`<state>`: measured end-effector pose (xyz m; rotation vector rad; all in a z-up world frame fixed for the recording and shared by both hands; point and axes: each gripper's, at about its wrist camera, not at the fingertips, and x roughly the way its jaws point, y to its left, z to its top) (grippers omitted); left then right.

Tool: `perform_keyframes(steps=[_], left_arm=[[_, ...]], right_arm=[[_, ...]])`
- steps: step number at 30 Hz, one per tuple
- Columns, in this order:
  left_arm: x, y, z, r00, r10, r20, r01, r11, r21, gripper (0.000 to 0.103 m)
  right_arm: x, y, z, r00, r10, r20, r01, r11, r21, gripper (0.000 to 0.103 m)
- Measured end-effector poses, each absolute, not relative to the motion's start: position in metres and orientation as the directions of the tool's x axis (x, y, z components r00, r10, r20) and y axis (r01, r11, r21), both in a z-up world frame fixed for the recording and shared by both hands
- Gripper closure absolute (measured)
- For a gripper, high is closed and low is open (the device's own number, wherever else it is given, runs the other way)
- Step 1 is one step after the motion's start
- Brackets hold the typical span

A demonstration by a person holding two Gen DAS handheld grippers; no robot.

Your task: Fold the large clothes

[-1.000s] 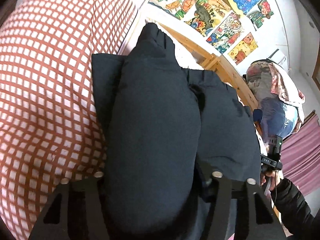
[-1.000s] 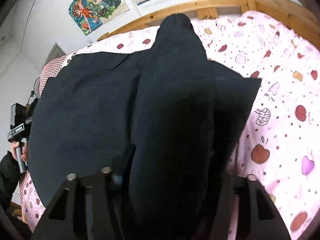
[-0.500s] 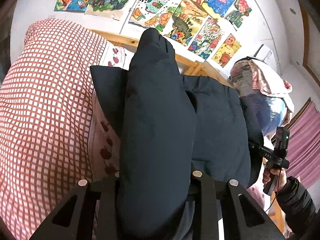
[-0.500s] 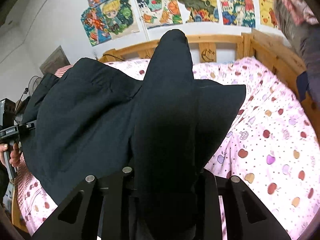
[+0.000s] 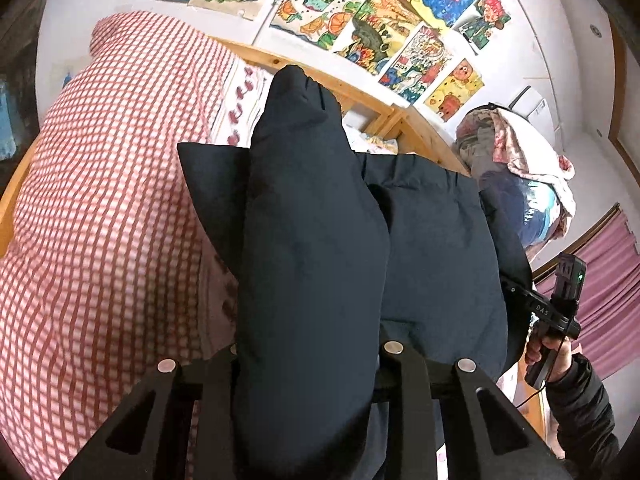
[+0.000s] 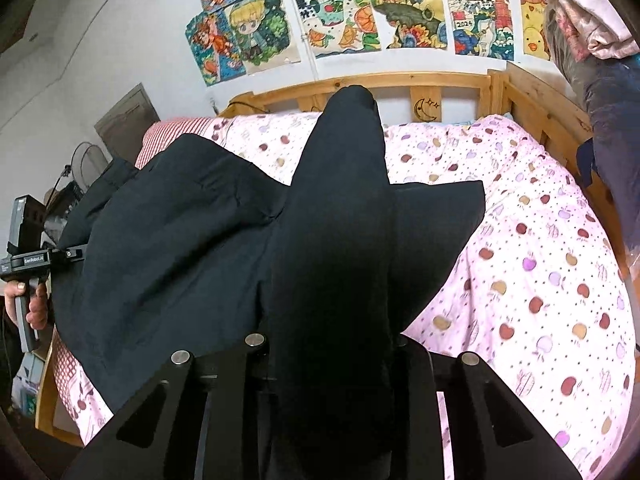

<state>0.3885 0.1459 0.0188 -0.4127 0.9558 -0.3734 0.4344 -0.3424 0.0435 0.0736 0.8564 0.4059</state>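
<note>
Kid's bedroom, cartoon posters (image 6: 344,28) along the top, pink apple-print bed (image 6: 540,280) lower right. Both tongs, left (image 5: 308,364) and right (image 6: 332,356), are clamped on the dark garment (image 6: 180,248), which hangs mid-frame above the bed. Risk: bulky fabric slipping out, or landing crooked. Fingertips are buried in cloth.

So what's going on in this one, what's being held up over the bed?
A person is holding a large dark garment between two handheld grippers, one in each hand. The left gripper and the right gripper are each clamped on a bunched fold of it. The cloth hangs spread between them above the pink apple-print bedspread, with a red checked quilt at one side. It looks mid-fold, not yet laid flat.
</note>
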Motion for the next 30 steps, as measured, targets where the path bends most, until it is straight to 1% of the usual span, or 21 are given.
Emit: perform_keyframes(steps=[6, 9, 13, 15, 17, 18, 19, 20, 21, 22, 23, 24, 25, 26, 27, 28, 29, 30], left_arm=[[0.381, 0.155, -0.002, 0.518, -0.449, -0.728, 0.108, 0.878, -0.466, 0.076], [0.381, 0.154, -0.007, 0.519, -0.432, -0.738, 0.099, 0.888, -0.45, 0.074], [0.387, 0.142, -0.003, 0.525, -0.407, -0.747, 0.107, 0.903, -0.417, 0.071], [0.387, 0.14, -0.003, 0.525, -0.39, -0.757, 0.094, 0.91, -0.403, 0.067], [0.389, 0.138, -0.003, 0.521, -0.37, -0.77, 0.076, 0.918, -0.39, 0.062], [0.389, 0.138, -0.003, 0.518, -0.362, -0.775, 0.067, 0.92, -0.385, 0.061], [0.391, 0.134, -0.002, 0.518, -0.356, -0.778, 0.061, 0.922, -0.382, 0.059], [0.391, 0.133, -0.002, 0.517, -0.347, -0.783, 0.052, 0.925, -0.375, 0.057], [0.391, 0.132, -0.001, 0.518, -0.332, -0.788, 0.044, 0.931, -0.363, 0.053], [0.391, 0.131, -0.001, 0.521, -0.318, -0.792, 0.039, 0.936, -0.35, 0.051], [0.391, 0.128, 0.0, 0.524, -0.301, -0.797, 0.031, 0.942, -0.335, 0.045], [0.39, 0.127, 0.0, 0.528, -0.284, -0.8, 0.022, 0.947, -0.321, 0.034], [0.388, 0.125, 0.0, 0.536, -0.257, -0.804, 0.007, 0.954, -0.3, 0.028], [0.386, 0.124, 0.001, 0.55, -0.233, -0.802, -0.007, 0.959, -0.283, 0.019], [0.383, 0.123, 0.003, 0.564, -0.214, -0.798, -0.016, 0.963, -0.269, 0.013], [0.381, 0.121, 0.004, 0.574, -0.199, -0.794, -0.021, 0.966, -0.257, 0.012], [0.379, 0.118, 0.006, 0.582, -0.184, -0.792, -0.021, 0.97, -0.241, 0.009], [0.376, 0.114, 0.008, 0.584, -0.16, -0.796, -0.02, 0.977, -0.212, 0.006]], right_arm=[[0.434, -0.341, 0.027, 0.565, 0.349, -0.748, -0.27, 0.934, 0.232, 0.08], [0.438, -0.343, 0.015, 0.55, 0.32, -0.771, -0.234, 0.946, 0.225, 0.076], [0.434, -0.348, 0.009, 0.556, 0.312, -0.77, -0.208, 0.95, 0.235, 0.071], [0.433, -0.35, 0.008, 0.556, 0.305, -0.773, -0.199, 0.952, 0.233, 0.065], [0.433, -0.35, 0.006, 0.547, 0.303, -0.78, -0.19, 0.953, 0.236, 0.051], [0.433, -0.349, 0.004, 0.542, 0.289, -0.789, -0.181, 0.957, 0.226, 0.047], [0.432, -0.348, 0.003, 0.539, 0.281, -0.794, -0.178, 0.959, 0.218, 0.04], [0.43, -0.346, 0.001, 0.536, 0.265, -0.802, -0.175, 0.964, 0.201, 0.036], [0.428, -0.345, 0.001, 0.541, 0.238, -0.807, -0.17, 0.97, 0.172, 0.035], [0.427, -0.344, 0.001, 0.546, 0.222, -0.808, -0.167, 0.974, 0.155, 0.03], [0.424, -0.344, 0.002, 0.553, 0.208, -0.807, -0.166, 0.976, 0.138, 0.027], [0.423, -0.345, 0.003, 0.557, 0.205, -0.805, -0.166, 0.977, 0.135, 0.026], [0.422, -0.346, 0.004, 0.558, 0.205, -0.804, -0.163, 0.977, 0.135, 0.026], [0.421, -0.348, 0.005, 0.56, 0.205, -0.803, -0.158, 0.978, 0.14, 0.025], [0.42, -0.351, 0.006, 0.563, 0.207, -0.8, -0.151, 0.978, 0.147, 0.021], [0.419, -0.354, 0.008, 0.572, 0.213, -0.792, -0.144, 0.977, 0.159, 0.015], [0.417, -0.357, 0.01, 0.58, 0.223, -0.783, -0.136, 0.975, 0.177, 0.012], [0.414, -0.36, 0.012, 0.587, 0.228, -0.777, -0.127, 0.974, 0.19, 0.012]])
